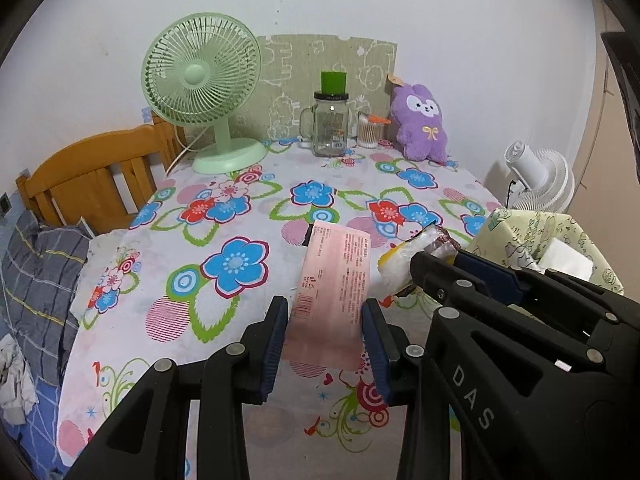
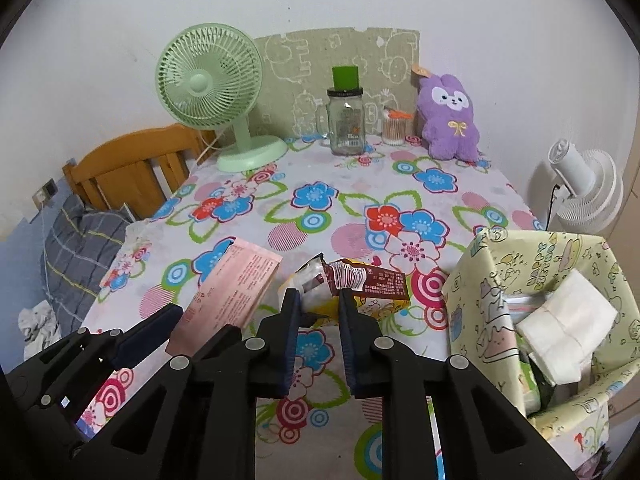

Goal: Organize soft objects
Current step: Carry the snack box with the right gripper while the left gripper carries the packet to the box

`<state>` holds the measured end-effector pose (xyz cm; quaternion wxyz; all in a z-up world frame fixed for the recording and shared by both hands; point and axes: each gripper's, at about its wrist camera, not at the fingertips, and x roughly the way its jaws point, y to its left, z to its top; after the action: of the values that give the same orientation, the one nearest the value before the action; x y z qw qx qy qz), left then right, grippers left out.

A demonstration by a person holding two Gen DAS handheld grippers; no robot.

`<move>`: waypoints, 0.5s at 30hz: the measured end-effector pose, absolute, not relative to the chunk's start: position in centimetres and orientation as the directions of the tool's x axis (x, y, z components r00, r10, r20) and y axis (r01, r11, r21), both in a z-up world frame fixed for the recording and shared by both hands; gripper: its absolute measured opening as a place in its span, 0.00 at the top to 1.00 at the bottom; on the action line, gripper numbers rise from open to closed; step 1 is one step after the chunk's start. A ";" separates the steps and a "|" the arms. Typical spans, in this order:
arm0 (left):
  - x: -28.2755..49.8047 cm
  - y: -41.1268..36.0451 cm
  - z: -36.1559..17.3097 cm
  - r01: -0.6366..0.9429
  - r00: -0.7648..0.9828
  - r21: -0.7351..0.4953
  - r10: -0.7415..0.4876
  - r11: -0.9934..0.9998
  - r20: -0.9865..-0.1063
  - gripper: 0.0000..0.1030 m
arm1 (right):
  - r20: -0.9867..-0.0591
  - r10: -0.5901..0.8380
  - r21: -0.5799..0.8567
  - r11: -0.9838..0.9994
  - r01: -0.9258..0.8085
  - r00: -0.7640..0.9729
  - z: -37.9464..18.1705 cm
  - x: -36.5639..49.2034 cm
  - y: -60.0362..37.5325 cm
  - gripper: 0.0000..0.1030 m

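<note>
Gripping a pink packet [image 1: 328,300], left tool [image 1: 325,334] hovers.

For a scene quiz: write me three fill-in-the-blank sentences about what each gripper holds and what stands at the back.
1. The left gripper holds a flat ____ packet.
2. The snack wrapper is pinched by the ____ gripper.
3. The purple plush toy sits right of the cotton swab ____.

Missing words: pink; right; jar

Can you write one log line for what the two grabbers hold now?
left gripper: shut on pink packet | right gripper: shut on snack packet | both lifted above table | box: right
</note>
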<state>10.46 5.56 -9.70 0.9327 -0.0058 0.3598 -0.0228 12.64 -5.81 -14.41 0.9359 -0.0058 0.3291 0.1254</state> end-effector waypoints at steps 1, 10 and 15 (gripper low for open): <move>10.3 5.5 -9.5 0.037 0.743 -0.026 -0.045 0.999 -0.668 0.63 | -0.613 0.233 0.073 0.968 -0.240 0.755 -14.2 12.4 -5.9 0.79; 9.2 4.9 -7.7 0.033 0.767 -0.016 -0.036 0.999 -0.640 0.63 | -0.579 0.250 0.076 0.964 -0.254 0.776 -12.3 11.0 -6.5 0.80; 8.8 4.5 -6.7 0.037 0.780 -0.012 -0.036 0.999 -0.625 0.63 | -0.562 0.255 0.077 0.963 -0.256 0.787 -11.4 10.5 -6.9 0.80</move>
<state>8.83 4.48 -6.72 0.9434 0.0003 0.3310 -0.0194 10.45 -6.88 -11.36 0.9453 -0.0015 0.2969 0.1351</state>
